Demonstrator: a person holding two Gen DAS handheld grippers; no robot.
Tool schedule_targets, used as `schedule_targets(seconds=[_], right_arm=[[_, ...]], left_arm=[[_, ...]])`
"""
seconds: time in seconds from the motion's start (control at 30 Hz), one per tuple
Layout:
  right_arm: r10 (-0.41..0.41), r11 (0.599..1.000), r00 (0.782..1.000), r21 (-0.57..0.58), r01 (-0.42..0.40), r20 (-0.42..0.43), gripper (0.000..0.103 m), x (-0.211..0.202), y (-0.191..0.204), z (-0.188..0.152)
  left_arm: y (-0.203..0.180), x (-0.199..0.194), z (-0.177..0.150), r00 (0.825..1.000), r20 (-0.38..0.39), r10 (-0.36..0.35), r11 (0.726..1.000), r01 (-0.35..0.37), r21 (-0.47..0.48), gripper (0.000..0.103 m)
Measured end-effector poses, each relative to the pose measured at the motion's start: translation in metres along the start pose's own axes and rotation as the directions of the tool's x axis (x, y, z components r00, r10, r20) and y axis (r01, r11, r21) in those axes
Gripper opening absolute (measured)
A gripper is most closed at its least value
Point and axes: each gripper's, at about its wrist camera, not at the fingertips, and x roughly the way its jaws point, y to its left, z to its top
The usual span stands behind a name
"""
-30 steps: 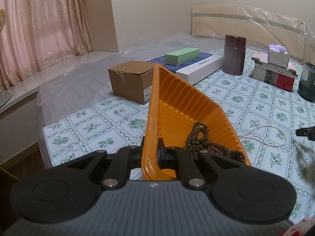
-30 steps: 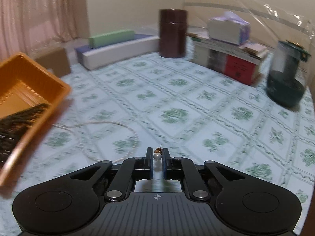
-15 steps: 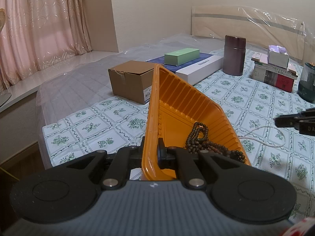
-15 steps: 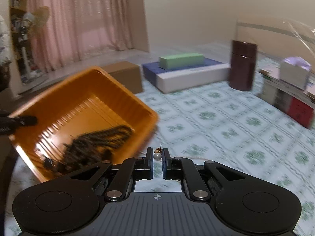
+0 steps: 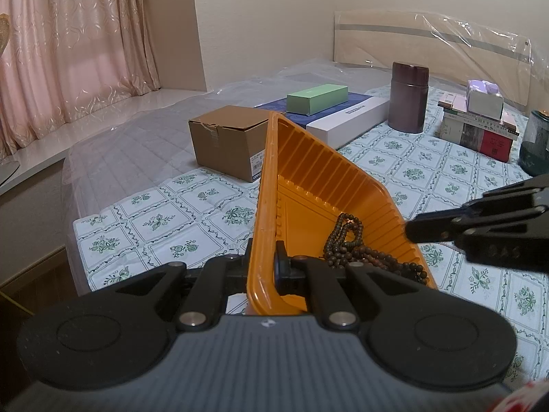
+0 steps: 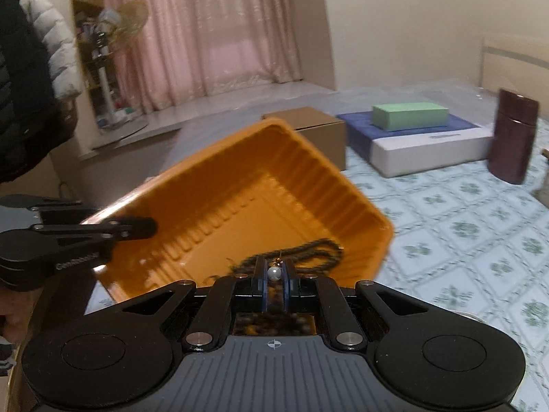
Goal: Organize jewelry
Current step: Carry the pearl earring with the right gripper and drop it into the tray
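Note:
My left gripper (image 5: 262, 267) is shut on the near rim of an orange plastic tray (image 5: 308, 185) and holds it tilted above the bed. Dark brown bead strands (image 5: 360, 250) lie in the tray's low corner. My right gripper (image 6: 273, 273) is shut on a small pearl earring (image 6: 273, 273) with a gold hook and holds it over the tray (image 6: 240, 199), just above the beads (image 6: 308, 250). The right gripper also shows in the left wrist view (image 5: 408, 231) at the tray's right rim. The left gripper shows in the right wrist view (image 6: 151, 228) at the tray's left rim.
The bed has a green-patterned cover (image 5: 429, 175). On it stand a cardboard box (image 5: 226, 140), a green box (image 5: 317, 99) on a white and blue box (image 5: 346, 116), a dark brown canister (image 5: 408, 101), stacked books (image 5: 477, 130) and a dark green jar (image 5: 535, 144).
My right gripper has swung left with the earring, from over the bed cover to over the tray. The left gripper and tray have stayed still.

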Motion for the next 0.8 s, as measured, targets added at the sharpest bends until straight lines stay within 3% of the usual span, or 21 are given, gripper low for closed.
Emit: schedule_targets(seconds=[0.5, 0.57, 0.63, 0.8], right_arm=[[0.071, 0.997, 0.997, -0.002, -0.071, -0.020, 0.009, 0.017, 0.015, 0.007], [0.085, 0.996, 0.996, 0.004, -0.085, -0.018, 0.016, 0.017, 0.015, 0.008], [0.085, 0.996, 0.996, 0.026, -0.085, -0.012, 0.055, 0.016, 0.012, 0.007], [0.038, 0.998, 0.999, 0.059, -0.039, 0.023, 0.057, 0.004, 0.000, 0.004]], left_arm=[[0.001, -0.001, 0.000, 1.000, 0.000, -0.002, 1.000, 0.002, -0.003, 0.007], [0.002, -0.001, 0.000, 1.000, 0.000, -0.003, 1.000, 0.003, -0.003, 0.007], [0.002, -0.001, 0.000, 1.000, 0.001, -0.002, 1.000, 0.002, -0.003, 0.007], [0.002, -0.001, 0.000, 1.000, 0.001, -0.003, 1.000, 0.003, -0.004, 0.007]])
